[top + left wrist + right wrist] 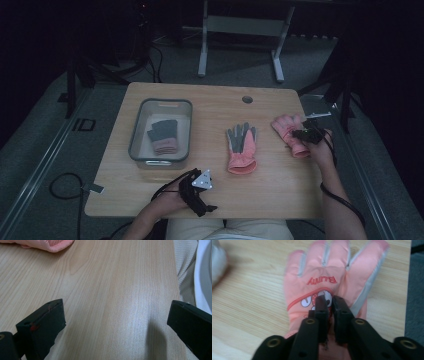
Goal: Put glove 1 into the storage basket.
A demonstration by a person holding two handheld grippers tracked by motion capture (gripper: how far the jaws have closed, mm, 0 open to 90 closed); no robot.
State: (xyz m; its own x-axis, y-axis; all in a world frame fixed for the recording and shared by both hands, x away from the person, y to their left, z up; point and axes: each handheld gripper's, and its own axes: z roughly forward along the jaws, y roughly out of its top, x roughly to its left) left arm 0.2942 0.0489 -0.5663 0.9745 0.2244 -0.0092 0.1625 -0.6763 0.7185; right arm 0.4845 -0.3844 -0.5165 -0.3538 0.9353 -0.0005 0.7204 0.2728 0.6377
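Observation:
A pink glove (287, 129) lies on its palm at the right side of the wooden table, fingers pointing away from me. My right gripper (306, 133) is down on it. In the right gripper view the jaws (330, 302) are nearly together, pinching the fabric of the glove (332, 270) at its cartoon print. A second glove (241, 149), grey-palmed with a pink cuff, lies mid-table. My left gripper (202, 192) rests near the front edge. Its jaws (116, 312) stand wide apart over bare wood, with that glove's cuff (50, 243) farther off.
A clear plastic bin (135, 135) stands at the table's left with a folded grey and pink pair of gloves (163, 136) inside. A cable hole (247, 99) sits near the far edge. The table's right edge runs close by the held glove.

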